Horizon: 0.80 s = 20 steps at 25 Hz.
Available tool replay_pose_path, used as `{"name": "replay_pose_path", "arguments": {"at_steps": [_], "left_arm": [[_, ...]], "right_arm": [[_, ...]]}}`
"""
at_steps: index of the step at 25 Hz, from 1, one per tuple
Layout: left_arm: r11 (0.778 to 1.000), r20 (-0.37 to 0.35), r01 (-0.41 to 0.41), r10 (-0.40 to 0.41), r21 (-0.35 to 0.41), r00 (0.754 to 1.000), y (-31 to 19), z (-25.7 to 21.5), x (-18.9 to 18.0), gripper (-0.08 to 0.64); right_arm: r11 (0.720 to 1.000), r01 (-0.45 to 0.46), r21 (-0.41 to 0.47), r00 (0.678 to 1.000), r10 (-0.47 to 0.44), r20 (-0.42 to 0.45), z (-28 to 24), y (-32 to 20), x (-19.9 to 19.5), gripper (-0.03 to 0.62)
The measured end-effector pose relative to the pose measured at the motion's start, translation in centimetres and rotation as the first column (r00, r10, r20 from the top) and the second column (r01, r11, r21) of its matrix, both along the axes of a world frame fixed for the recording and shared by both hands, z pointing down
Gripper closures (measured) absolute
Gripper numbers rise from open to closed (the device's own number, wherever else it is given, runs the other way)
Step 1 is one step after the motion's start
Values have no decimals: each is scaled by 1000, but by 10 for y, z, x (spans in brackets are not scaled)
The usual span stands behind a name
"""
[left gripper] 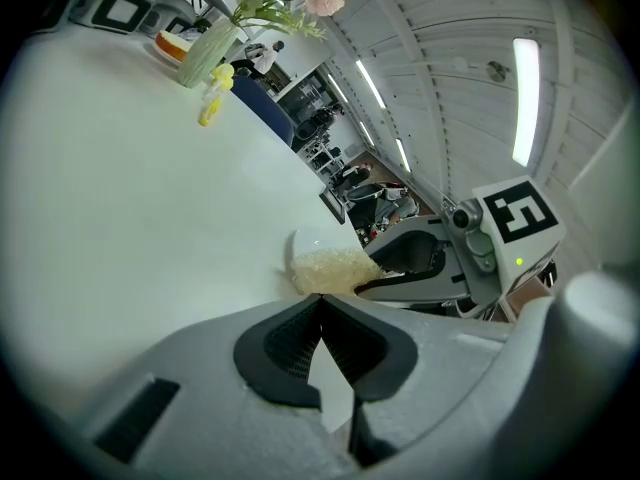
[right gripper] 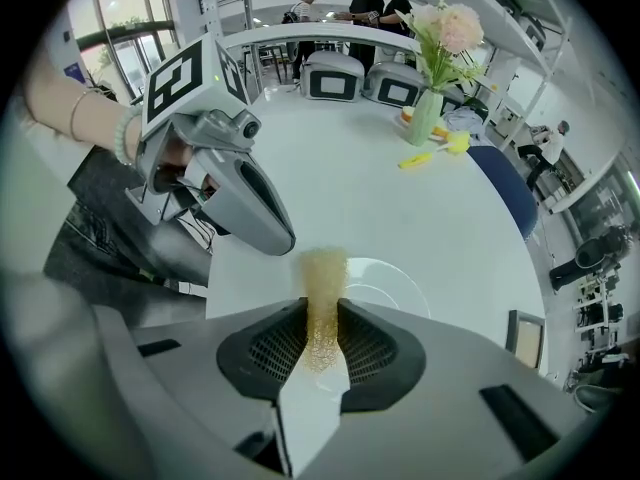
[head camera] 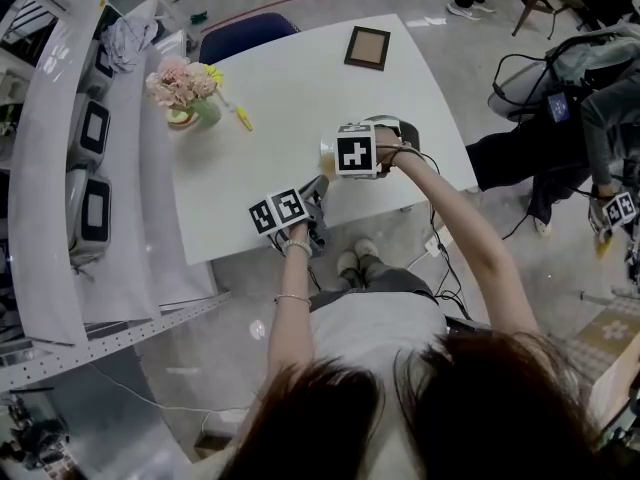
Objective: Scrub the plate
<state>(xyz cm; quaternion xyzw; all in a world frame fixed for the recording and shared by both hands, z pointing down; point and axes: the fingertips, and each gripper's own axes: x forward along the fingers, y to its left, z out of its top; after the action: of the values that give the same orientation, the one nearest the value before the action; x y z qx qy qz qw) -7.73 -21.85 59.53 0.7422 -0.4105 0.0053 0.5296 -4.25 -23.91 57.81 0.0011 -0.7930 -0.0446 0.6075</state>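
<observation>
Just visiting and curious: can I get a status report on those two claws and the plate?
Right gripper shut on sponge, at the plate. Left gripper shut, empty, beside the plate's edge. Vase and frame well clear.

plate (right gripper: 395, 290): round, white, shallow, lying flat on the white table (right gripper: 380, 188) close to its near edge. the rim shows only faintly against the table top.
sponge (right gripper: 322, 288): yellow, coarse and porous, squeezed into a narrow strip between the closed jaws of the right hand-held gripper (right gripper: 322, 310). its free end sticks out past the jaw tips and sits over the plate's left part. contact with the plate surface cannot be confirmed.
</observation>
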Motion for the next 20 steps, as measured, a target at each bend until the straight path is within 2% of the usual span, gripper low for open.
{"name": "replay_pose_path", "arguments": {"at_steps": [15,20], "left_arm": [[1000,3,23,-23,5,1000,-7,-4,-4,549],[1000,4,24,-24,7,1000,-9,-5,-4,549]], "right_arm": [[1000,4,25,1000,-4,-15,3,-22,-2,506],[999,16,30,1000,-16,4,2,-29,-6,506]]}}
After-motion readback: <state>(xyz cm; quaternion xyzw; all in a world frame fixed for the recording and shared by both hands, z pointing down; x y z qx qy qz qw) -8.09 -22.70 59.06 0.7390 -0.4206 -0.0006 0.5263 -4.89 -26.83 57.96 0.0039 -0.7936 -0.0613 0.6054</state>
